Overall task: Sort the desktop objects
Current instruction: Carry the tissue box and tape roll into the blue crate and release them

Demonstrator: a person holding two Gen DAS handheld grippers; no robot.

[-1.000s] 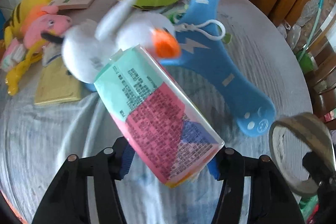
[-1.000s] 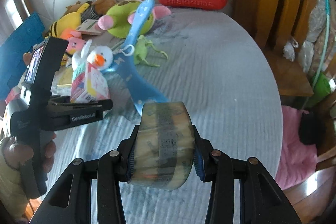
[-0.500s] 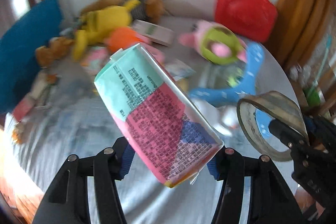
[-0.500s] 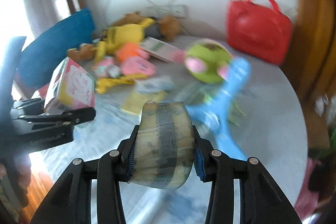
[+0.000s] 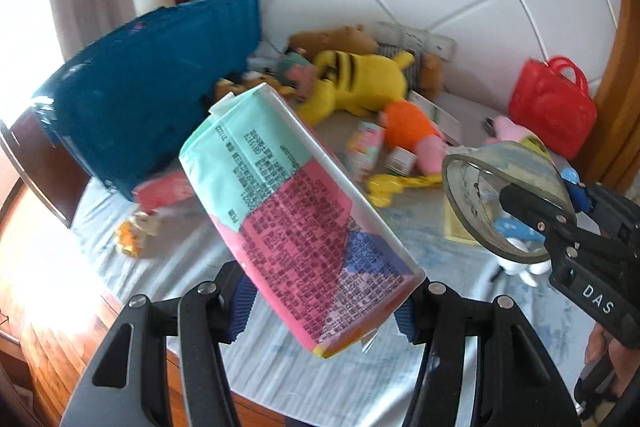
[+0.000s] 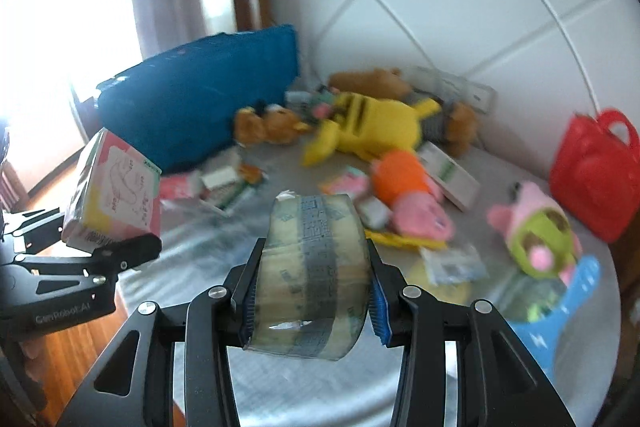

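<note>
Teal-and-pink, the tissue pack (image 5: 292, 211) sat tilted, clamped in the left gripper (image 5: 320, 307) above the table (image 5: 280, 367). The right gripper (image 6: 312, 295) squeezed a tape roll (image 6: 312, 275) above the cloth, with toys (image 6: 372, 127) piled beyond by the wall.

Both wrist cameras hover above the near table edge, facing the far tiled wall; both share the large blue cushion (image 5: 152, 95) (image 6: 200, 95) and yellow plush toy (image 5: 360, 83) (image 6: 376, 127).
</note>
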